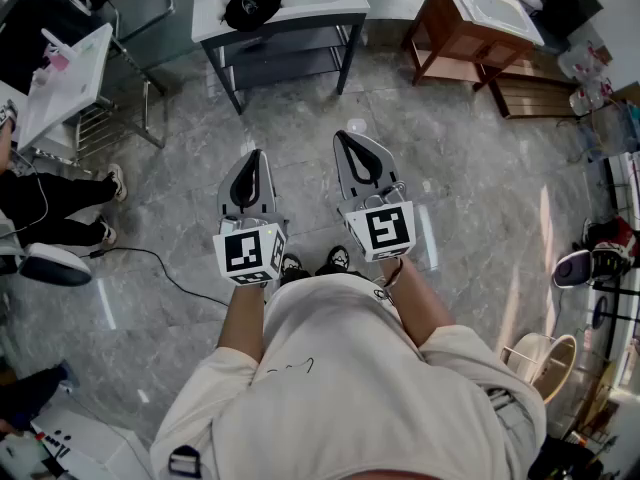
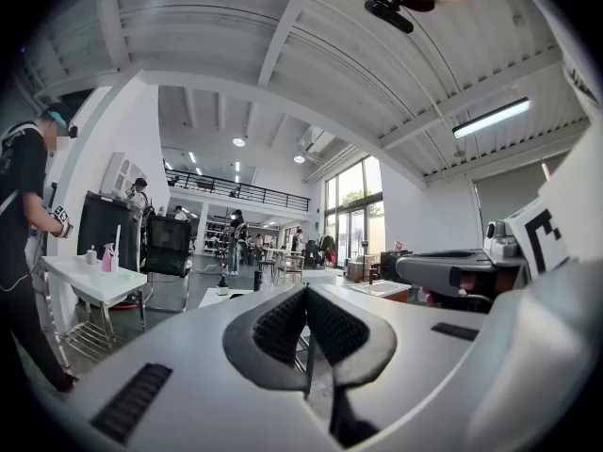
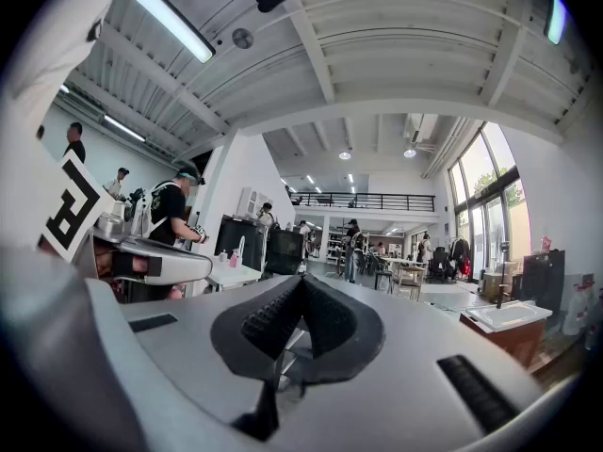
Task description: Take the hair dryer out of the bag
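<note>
Two grippers, both empty: your left gripper [image 1: 257, 155] and right gripper [image 1: 346, 138] are pressed together, the ribbed black pads [image 2: 283, 323] meeting with nothing between them. Both point level toward 12 o'clock above the floor [image 1: 470, 198]. The black bag [image 1: 252, 10] lies at 12 o'clock on the white table [image 1: 340, 13], well apart from both grippers. The hair dryer does not show. It is presumably inside the bag, though from this height I cannot tell.

The step in hand looks like the approach, so walk in first and spread the jaws before you reach. The bag reads as soft dark fabric, slumped into a rounded heap, so it will likely fold and travel with whatever you pull. Pin its rim with one gripper and go in with the other. Expect the hair dryer to be hard, smooth plastic with a bulky barrel and a narrower handle, so take the handle, where ribbed pads should bite best. The table top is glossy white on a dark metal frame, and the floor is polished grey marbled tile.
</note>
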The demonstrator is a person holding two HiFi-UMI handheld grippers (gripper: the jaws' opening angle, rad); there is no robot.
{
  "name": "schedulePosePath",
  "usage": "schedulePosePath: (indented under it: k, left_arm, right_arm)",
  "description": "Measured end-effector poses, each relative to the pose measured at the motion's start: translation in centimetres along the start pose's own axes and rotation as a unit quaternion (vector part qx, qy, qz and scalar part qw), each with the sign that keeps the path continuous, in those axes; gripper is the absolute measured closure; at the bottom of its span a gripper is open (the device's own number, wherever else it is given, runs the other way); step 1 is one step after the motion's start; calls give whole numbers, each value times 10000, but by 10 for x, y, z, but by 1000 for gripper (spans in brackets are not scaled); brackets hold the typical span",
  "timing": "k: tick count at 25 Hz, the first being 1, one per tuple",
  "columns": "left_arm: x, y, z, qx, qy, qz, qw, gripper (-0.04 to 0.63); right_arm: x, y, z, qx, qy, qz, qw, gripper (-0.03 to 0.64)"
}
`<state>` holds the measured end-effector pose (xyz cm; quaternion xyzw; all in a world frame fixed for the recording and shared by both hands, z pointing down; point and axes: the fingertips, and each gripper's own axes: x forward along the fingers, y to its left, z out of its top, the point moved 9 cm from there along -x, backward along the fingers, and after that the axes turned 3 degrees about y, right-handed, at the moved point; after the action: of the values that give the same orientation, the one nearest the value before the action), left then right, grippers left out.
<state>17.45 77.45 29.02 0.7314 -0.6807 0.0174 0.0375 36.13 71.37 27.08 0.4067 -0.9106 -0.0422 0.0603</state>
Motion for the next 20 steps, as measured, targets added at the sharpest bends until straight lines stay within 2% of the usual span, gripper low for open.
schedulePosePath:
  k: [3,6,10,14,17,20]
  left_arm:
    - [0,2,-2,-13,60,-37,10000,577]
    - [-5,7,-6,-10,143,-68,9999,577]
    - [-8,5,-13,5,246,-128,9996,577]
    - [-3,-6,-17,-1,324,-321,9990,576]
    - [2,-13,-16,16,343,-437,9985,575]
    - [4,-14,-15,38,342,-552,9979,575]
  right_arm:
    - [2,1,-5,-159,-84,51,9998,618]
    - [3,9,-5,-71,4,39,10000,618]
    - [2,12,-15,-221,-107,216,9995,618]
    - [-6,7,-16,71,129,160,9998,618]
    - [-12,5,-18,92,244,111,9996,618]
    - [-11,5,-22,-20,61,94,9999,618]
